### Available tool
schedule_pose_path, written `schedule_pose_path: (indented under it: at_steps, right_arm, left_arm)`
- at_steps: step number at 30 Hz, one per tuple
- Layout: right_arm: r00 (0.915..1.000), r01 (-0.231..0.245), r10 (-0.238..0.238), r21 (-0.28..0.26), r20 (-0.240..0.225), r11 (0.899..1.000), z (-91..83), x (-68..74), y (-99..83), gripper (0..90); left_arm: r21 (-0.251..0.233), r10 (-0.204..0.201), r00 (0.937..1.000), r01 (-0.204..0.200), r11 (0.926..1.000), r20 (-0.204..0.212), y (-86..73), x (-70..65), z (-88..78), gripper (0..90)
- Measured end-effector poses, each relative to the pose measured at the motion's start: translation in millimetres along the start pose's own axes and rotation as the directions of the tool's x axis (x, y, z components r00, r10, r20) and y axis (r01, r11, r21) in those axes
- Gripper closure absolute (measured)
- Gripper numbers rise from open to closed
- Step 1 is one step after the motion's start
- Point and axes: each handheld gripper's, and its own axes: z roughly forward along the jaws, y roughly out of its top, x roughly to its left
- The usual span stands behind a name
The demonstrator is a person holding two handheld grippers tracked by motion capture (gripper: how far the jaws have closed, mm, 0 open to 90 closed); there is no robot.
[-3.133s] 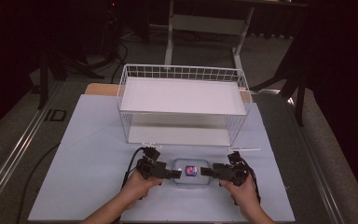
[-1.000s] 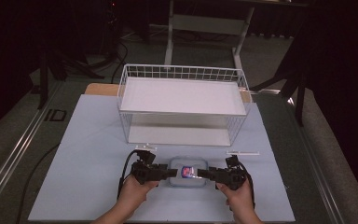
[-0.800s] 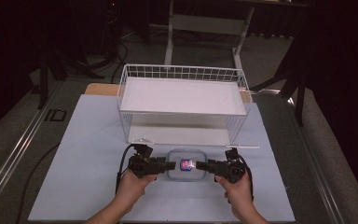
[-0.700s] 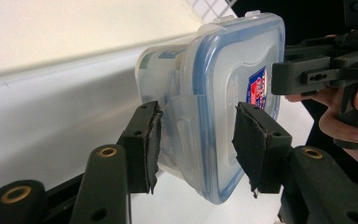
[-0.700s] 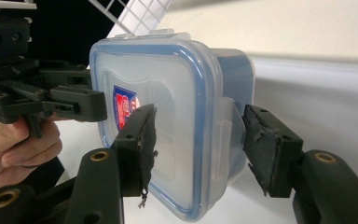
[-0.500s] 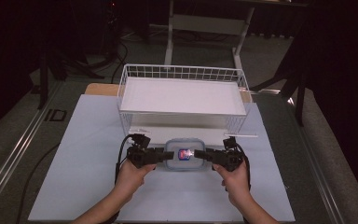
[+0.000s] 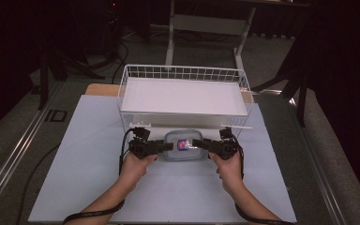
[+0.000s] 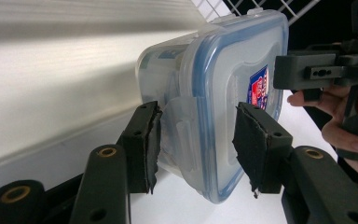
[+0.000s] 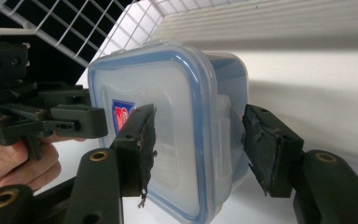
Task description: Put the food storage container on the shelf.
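A clear plastic container with a blue-rimmed lid and a red-and-blue sticker is held from both ends, just in front of the wire basket. My left gripper is shut on its left end. In the left gripper view the container stands between the pads, one on the lid and one on the body by the latch, with my left gripper around it. My right gripper grips the other end. In the right gripper view my right gripper clamps the container the same way.
The white wire basket holds a white board and stands at the back of the pale mat. Dark floor, cables and a desk frame lie beyond the table. Open mat lies on both sides of the hands.
Both hands have moved away from the person toward the basket, carrying the container between them. It now sits close against the basket's front.
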Motion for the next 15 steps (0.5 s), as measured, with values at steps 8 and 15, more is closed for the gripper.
schedule_pose_path:
  at_steps: [8, 15]
  right_arm:
    - [0.9990, -0.044, 0.044, -0.042, -0.002, 0.998, 12.5, -14.9, 1.8, 45.1]
    - [0.9984, -0.056, 0.056, -0.061, 0.003, 0.997, 26.5, -25.6, 4.1, 45.0]
  left_arm:
    - [-0.007, 0.020, 0.9997, -0.020, 0.9998, -0.011, 8.7, 13.7, 11.6, 52.2]
    - [-0.042, -0.008, 1.0000, 0.007, 0.9991, -0.006, 11.4, 27.1, 19.5, 52.3]
